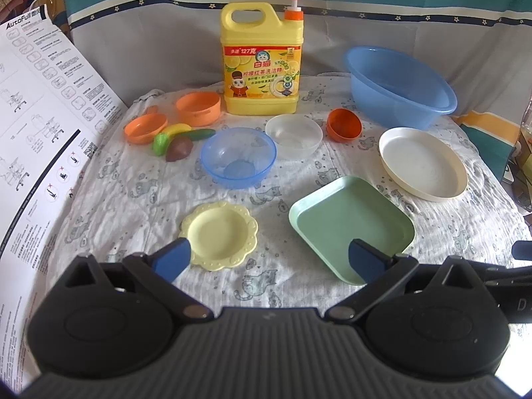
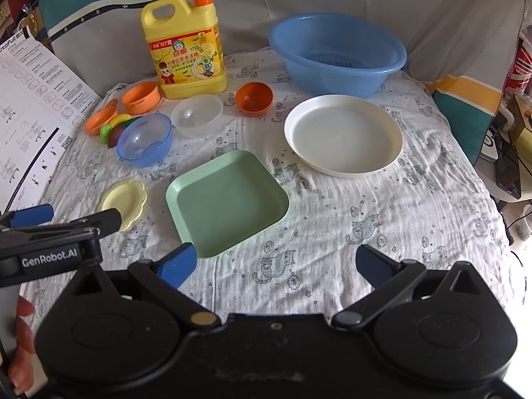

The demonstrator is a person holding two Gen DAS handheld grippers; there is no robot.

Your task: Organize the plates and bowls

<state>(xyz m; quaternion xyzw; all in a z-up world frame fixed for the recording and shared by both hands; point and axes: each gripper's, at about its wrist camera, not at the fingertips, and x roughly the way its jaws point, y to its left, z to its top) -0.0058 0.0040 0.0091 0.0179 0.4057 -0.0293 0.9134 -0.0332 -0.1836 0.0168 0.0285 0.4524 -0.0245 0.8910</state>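
On the cloth-covered table lie a small yellow scalloped plate (image 1: 220,234) (image 2: 124,201), a green square plate (image 1: 350,224) (image 2: 227,201) and a round white plate (image 1: 422,163) (image 2: 344,136). Behind them stand a blue bowl (image 1: 238,157) (image 2: 144,139), a clear bowl (image 1: 294,134) (image 2: 197,114) and a small orange bowl (image 1: 344,124) (image 2: 254,98). My left gripper (image 1: 269,261) is open and empty, above the near edges of the yellow and green plates. My right gripper (image 2: 277,266) is open and empty, just in front of the green plate.
A large blue basin (image 1: 399,86) (image 2: 335,55) and a yellow detergent jug (image 1: 262,60) (image 2: 184,46) stand at the back. Orange toy pots (image 1: 198,108) and toy vegetables (image 1: 179,141) lie at the back left. A printed instruction sheet (image 1: 43,126) leans at the left.
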